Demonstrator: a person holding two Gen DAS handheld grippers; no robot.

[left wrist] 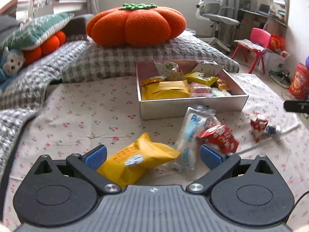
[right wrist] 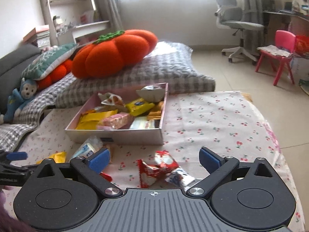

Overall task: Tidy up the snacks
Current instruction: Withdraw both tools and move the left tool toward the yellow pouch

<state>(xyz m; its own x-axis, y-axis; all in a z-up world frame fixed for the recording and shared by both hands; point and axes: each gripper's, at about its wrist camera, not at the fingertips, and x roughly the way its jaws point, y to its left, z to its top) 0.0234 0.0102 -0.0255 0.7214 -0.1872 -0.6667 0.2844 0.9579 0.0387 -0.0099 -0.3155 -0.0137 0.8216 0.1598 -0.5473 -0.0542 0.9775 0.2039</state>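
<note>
On the cherry-print sheet (left wrist: 81, 108) the box (left wrist: 193, 106) already collects snacks at twelve o'clock; both hand-held grippers gape empty, left hand-held gripper (left wrist: 153, 157) framing the yellow packet (left wrist: 139, 160), right hand-held gripper (right wrist: 154, 159) the red wrapper (right wrist: 156, 167), likely next grabs

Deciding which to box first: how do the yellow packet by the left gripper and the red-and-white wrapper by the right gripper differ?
The yellow packet is puffy and smooth; the red-and-white wrapper looks crumpled and flatter. The yellow packet seems larger. It lies near one pad of the open left gripper; the wrapper lies between the open right gripper's fingers. Both lie on the cherry-print cloth, outside the box.
</note>
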